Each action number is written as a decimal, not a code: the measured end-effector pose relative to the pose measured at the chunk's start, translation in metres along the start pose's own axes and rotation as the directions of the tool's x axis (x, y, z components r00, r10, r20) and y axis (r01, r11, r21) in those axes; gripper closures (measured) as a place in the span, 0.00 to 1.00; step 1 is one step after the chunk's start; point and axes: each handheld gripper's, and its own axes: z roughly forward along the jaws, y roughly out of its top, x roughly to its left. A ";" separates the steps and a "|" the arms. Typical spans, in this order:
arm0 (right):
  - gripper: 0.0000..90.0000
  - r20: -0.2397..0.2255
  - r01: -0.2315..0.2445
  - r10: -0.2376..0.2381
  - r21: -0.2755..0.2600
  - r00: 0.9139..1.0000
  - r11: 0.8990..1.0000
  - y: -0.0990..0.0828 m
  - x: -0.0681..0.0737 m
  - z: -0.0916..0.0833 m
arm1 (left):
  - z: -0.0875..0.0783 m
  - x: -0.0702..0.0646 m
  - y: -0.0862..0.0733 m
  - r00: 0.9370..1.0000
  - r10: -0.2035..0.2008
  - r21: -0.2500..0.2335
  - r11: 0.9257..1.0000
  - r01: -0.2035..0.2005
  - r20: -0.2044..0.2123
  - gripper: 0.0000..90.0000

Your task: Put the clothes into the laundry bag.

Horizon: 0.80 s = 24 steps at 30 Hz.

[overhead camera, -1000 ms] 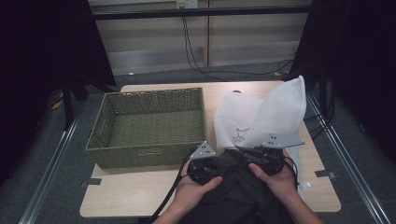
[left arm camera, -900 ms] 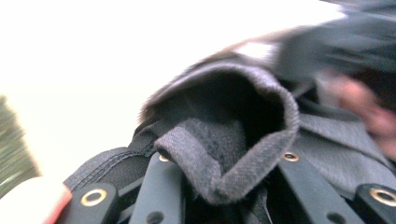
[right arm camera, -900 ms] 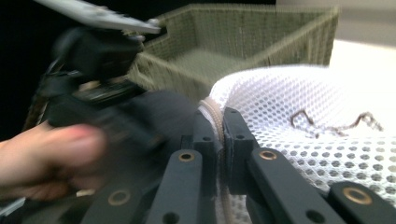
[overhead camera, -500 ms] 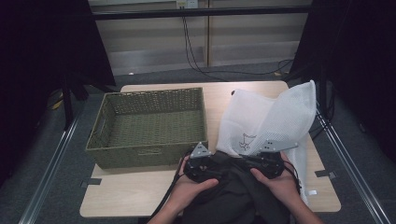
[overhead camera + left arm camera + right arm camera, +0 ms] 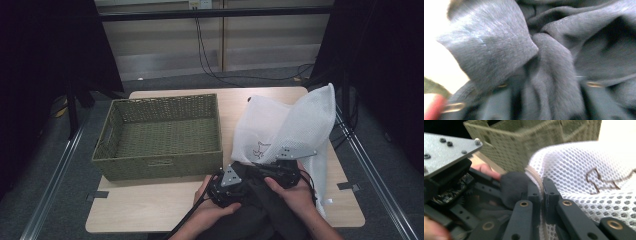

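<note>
A white mesh bag lies on the table's right side, its top corner standing up. My right gripper is shut on the bag's corded rim, which runs between its jaws. Close to its left is my left gripper. Its jaws have just been closing on a dark grey garment bunched between them. The garment hangs from the bag's mouth toward the person's lap. A grey lump of it sits against the rim.
A green woven basket stands empty on the table's left half, and its wall rises just beyond the grippers. Bare wood lies in front of it. Cables trail on the floor behind the table.
Both hands have sunk a little toward the table's front edge, taking the bag's mouth and the dark garment with them. The basket has not moved.
</note>
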 end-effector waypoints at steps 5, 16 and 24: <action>0.96 -0.037 0.031 -0.034 -0.077 0.999 0.997 0.014 0.015 -0.016 | -0.023 0.013 0.016 0.979 -0.190 -0.268 0.942 0.204 0.076 0.85; 0.96 -0.018 -0.026 0.025 -0.036 1.000 0.999 0.001 0.005 -0.017 | 0.013 -0.001 0.002 0.997 -0.078 -0.109 0.991 0.079 0.015 0.76; 0.96 -0.069 -0.052 0.046 -0.082 0.997 0.995 0.008 0.007 -0.013 | 0.006 -0.005 0.008 0.997 -0.011 -0.190 0.981 0.025 0.075 0.79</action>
